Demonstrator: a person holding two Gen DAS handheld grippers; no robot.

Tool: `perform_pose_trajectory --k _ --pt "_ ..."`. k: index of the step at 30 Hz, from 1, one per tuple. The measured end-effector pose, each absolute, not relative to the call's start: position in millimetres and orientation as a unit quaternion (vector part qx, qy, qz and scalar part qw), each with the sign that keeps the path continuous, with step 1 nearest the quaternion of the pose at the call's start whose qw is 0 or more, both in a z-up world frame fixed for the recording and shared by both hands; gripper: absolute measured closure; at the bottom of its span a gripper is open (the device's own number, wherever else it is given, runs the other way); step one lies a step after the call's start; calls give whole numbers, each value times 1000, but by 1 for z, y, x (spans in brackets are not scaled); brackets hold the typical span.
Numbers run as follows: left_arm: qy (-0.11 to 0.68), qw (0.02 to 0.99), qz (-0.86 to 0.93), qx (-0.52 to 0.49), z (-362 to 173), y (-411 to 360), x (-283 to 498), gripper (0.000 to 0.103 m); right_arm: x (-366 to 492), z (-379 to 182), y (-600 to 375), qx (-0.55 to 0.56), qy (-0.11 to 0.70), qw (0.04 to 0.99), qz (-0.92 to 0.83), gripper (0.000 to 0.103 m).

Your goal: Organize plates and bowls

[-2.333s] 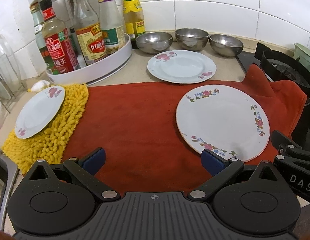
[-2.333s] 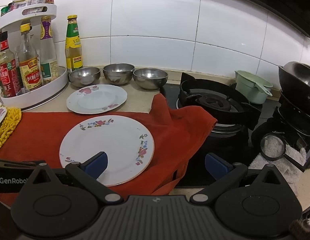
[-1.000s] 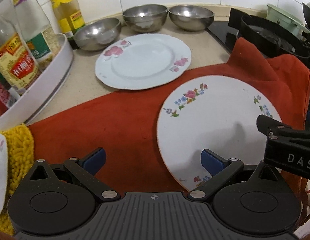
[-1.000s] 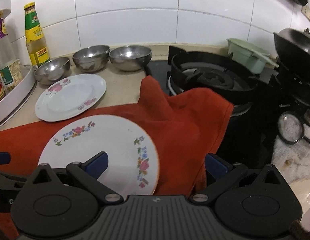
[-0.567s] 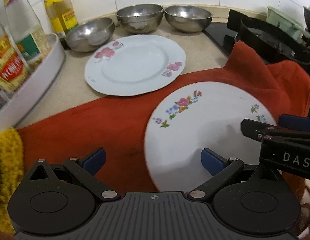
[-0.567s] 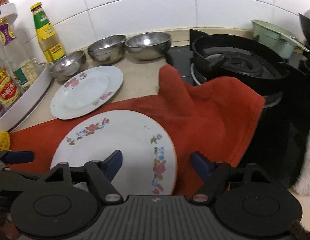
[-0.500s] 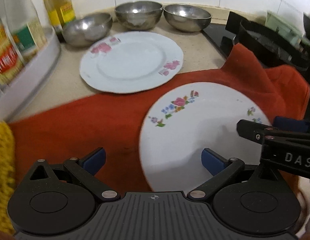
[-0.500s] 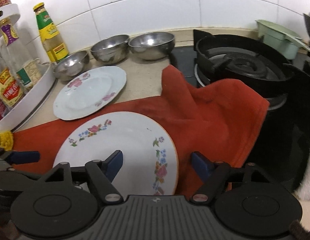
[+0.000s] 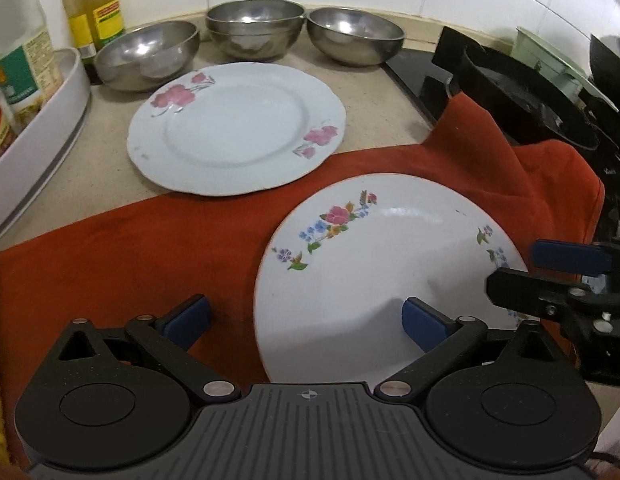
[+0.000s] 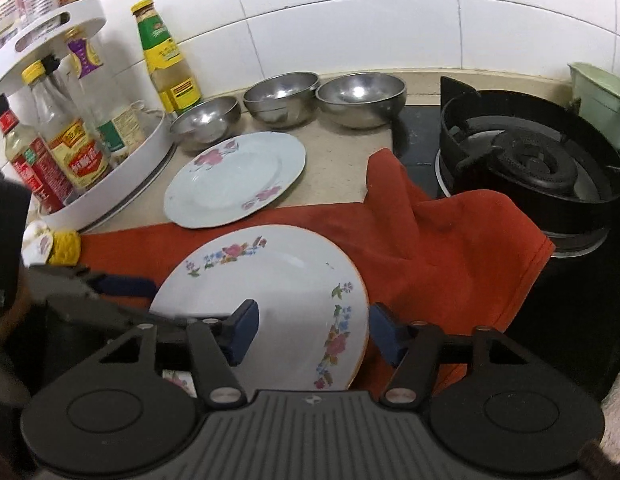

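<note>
A large white plate with a flower border lies on a red cloth. My right gripper straddles its right rim, one pad over the plate and one just outside the rim; the jaws are closing and the pads do not press on it. My left gripper is open wide across the plate's left rim. Behind it a pale blue plate with pink flowers lies on the counter. Steel bowls stand in a row by the wall.
A white turntable rack of sauce bottles stands at the left. A black gas burner is at the right, with a green container behind it. A small plate rests on a yellow mat at the far left.
The right gripper's jaws have narrowed around the flowered plate's right rim and its view has tipped up and left. The left gripper has stayed open over the plate's left rim.
</note>
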State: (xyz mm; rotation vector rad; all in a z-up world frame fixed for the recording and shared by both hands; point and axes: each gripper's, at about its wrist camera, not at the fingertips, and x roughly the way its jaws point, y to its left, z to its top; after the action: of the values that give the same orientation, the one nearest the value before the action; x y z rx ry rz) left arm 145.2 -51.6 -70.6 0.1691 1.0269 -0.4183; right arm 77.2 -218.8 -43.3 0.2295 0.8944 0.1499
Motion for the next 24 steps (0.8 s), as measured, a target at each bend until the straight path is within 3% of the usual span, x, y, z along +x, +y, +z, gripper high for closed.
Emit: perform_pose_trajectory --k 4,7,12,17,22,24 --pt "482 845 -212 91 -71 -55 141 0 82 -48 -218 127 443 881 104 51" --pt "481 846 -214 86 -71 -52 143 0 88 -52 -222 144 445 877 112 61" --pt "481 846 -214 86 -71 -52 143 0 87 -47 -230 124 440 885 84 61" --pt "481 846 -213 87 -71 -53 142 0 88 -50 -224 104 444 886 82 53" --pt "478 848 -212 86 -72 -52 141 0 88 -53 -235 111 463 874 97 59" --pt "478 848 -212 89 -72 -54 141 1 91 -53 -228 113 464 873 95 52"
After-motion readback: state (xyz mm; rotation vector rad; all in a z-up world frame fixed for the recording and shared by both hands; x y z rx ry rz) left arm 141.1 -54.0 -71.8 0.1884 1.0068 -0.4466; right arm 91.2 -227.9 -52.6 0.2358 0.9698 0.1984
